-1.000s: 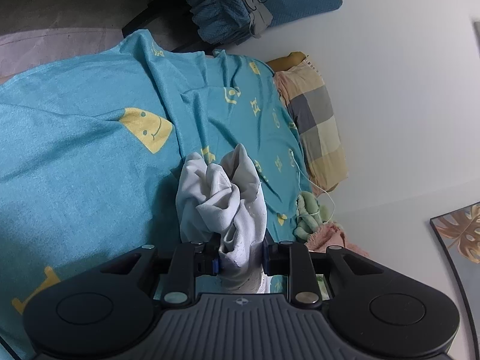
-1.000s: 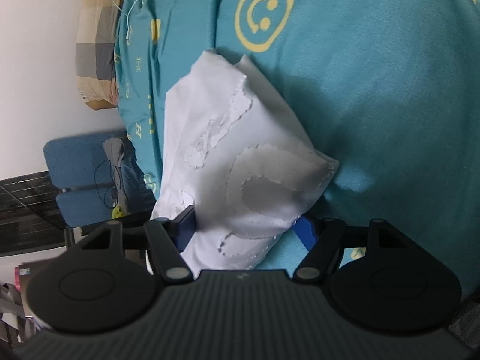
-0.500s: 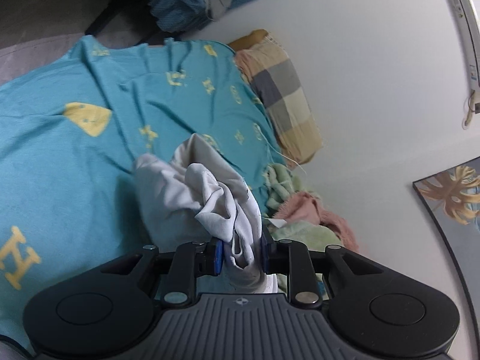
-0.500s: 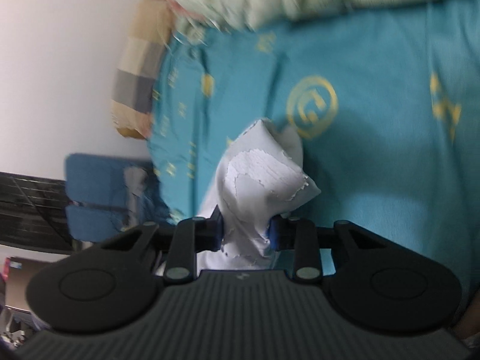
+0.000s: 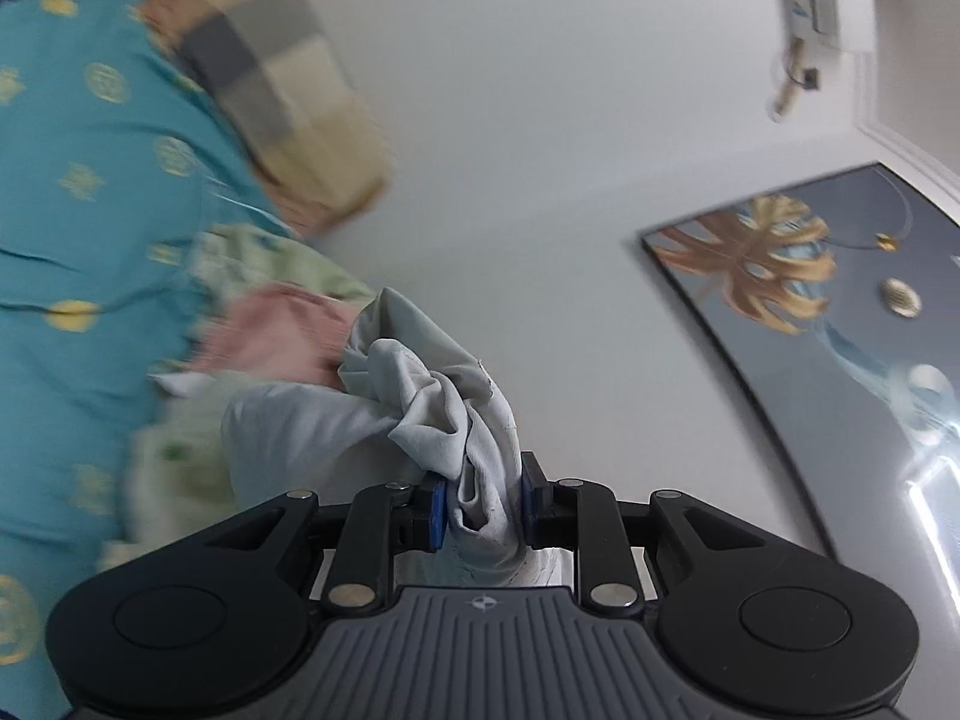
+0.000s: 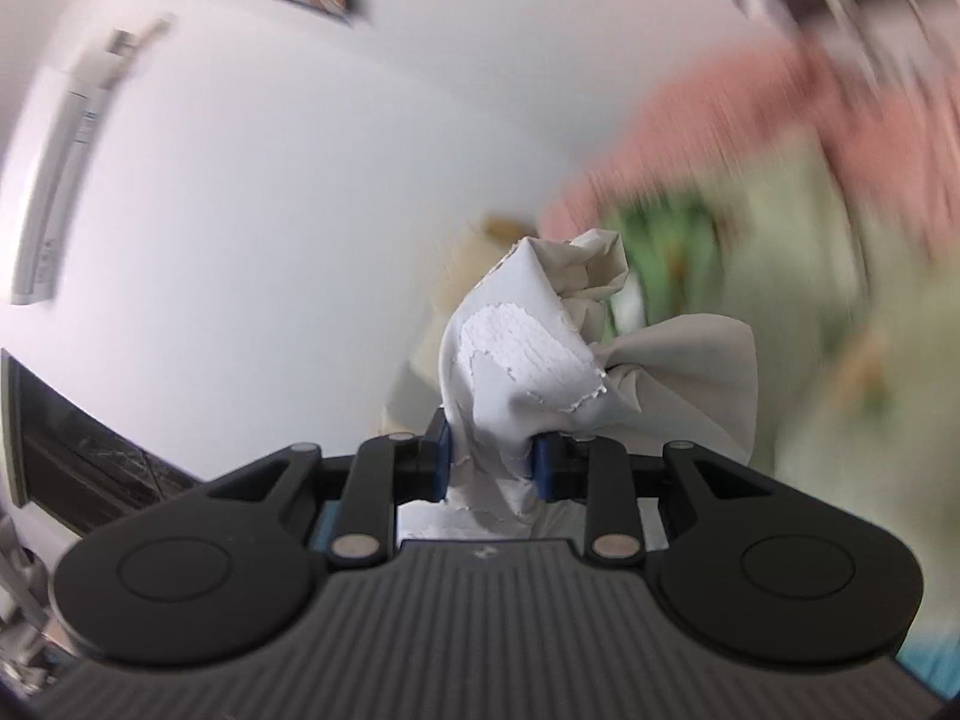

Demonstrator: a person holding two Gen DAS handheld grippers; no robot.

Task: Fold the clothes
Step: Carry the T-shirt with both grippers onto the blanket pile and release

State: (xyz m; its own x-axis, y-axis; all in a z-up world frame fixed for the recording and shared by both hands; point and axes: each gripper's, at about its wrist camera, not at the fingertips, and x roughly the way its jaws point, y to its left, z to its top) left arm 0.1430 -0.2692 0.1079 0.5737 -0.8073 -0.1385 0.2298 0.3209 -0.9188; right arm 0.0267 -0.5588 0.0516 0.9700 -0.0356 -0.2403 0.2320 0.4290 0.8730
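Note:
My left gripper (image 5: 478,510) is shut on a bunched part of a white garment (image 5: 420,414), held up in the air above the bed. My right gripper (image 6: 489,462) is shut on another bunched part of the same white garment (image 6: 528,354), which has a cracked white print on it. Both cameras point up toward the wall. The rest of the garment hangs below and is hidden.
A teal bedsheet (image 5: 72,228) with yellow symbols lies at the left. A checked pillow (image 5: 270,78) and a pink and green pile of clothes (image 5: 270,324) lie by the white wall (image 5: 510,120). A framed leaf picture (image 5: 810,312) hangs at the right.
Both grippers have lifted the white garment off the bed and tilted upward toward the wall. The right gripper closed on the cloth a second ago.

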